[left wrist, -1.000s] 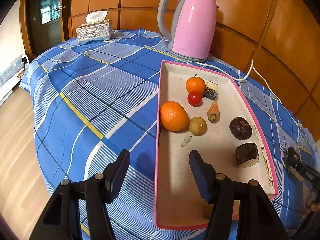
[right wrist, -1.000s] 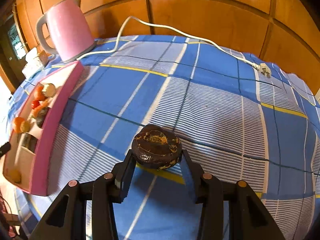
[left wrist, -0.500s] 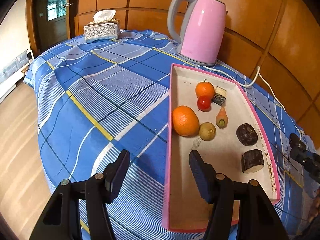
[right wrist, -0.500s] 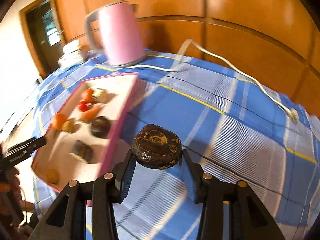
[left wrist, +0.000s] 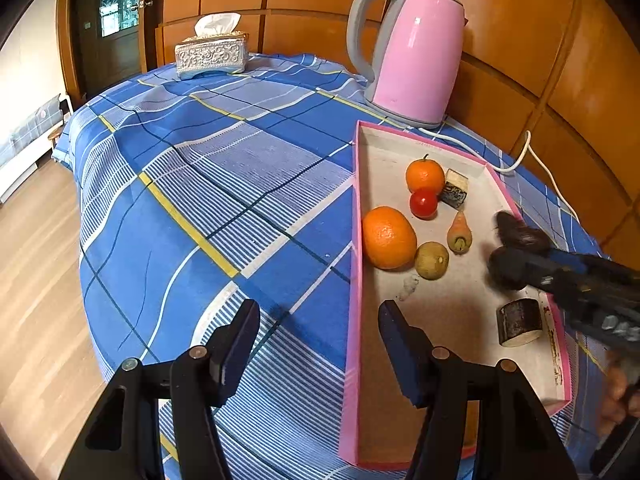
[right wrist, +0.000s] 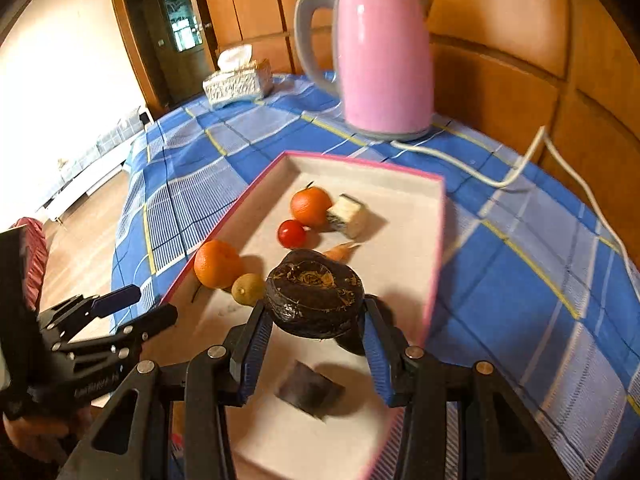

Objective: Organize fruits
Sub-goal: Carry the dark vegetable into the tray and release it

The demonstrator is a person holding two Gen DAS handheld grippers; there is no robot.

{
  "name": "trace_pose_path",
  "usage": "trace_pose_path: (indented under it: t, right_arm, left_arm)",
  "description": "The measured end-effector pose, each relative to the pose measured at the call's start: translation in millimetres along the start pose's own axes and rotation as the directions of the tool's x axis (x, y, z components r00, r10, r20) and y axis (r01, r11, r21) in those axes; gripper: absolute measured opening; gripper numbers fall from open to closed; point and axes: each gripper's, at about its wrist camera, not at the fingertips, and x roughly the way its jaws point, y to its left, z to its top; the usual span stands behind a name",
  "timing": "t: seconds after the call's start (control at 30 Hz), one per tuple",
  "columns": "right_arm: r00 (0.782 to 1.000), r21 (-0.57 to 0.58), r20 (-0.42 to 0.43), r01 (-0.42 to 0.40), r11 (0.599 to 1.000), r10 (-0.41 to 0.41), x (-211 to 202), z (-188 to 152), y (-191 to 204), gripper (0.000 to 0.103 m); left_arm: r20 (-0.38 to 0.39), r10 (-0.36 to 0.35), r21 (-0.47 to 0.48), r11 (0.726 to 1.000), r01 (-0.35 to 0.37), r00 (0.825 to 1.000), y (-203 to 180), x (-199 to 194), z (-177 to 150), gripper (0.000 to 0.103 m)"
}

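dark round fruit point(right wrist: 315, 299) | clamped in right hand-held gripper point(right wrist: 316, 354); over tray point(right wrist: 438, 240)

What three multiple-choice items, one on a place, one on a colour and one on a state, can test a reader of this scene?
1. Where does the tomato lie?
A. in the tray
B. on the cloth
C. on the floor

2. What colour is the kettle?
A. green
B. pink
C. black

3. How is the right gripper?
A. wide open and empty
B. out of view
C. shut on a dark fruit

Key: A, it lies in the tray between two oranges; B, its body is pink; C, the dark fruit sits clamped between its pads.
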Motion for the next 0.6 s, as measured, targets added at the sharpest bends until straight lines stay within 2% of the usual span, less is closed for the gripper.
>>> trace_pose_path:
  t: [0.13,0.17,0.27,0.6]
  right_arm:
    - [0.999,-0.006,-0.044,0.015,1.0,-0.015,24.2,-2.1,5.9,0.046]
    - [1.0,-0.016,-0.022,0.016,1.0,-0.017,23.2,-2.4,7.4,0.048]
    - [1.0,-0.01,-0.022,0.017,1.0,-0.018,21.4,-3.3,6.5,0.051]
    - [1.0,-0.002,0.011,0.02,1.0,-0.02,2.0,-17.9,5.9,0.051]
  left_arm:
    - [-0.007,0.004,0.0,1.0,-0.004,1.0,0.4,2.9,-0.5,0.062]
    - [-0.008,0.005,-0.001,1.0,-0.005,1.0,0.2,3.5,-0.5,0.062]
    - [-0.007,0.004,0.001,1.0,-0.004,1.0,-1.2,3.7,-0.3,0.062]
    - [0.007,0.003,0.013,1.0,-0.003,1.0,-5.4,-1.4,-1.2,0.066]
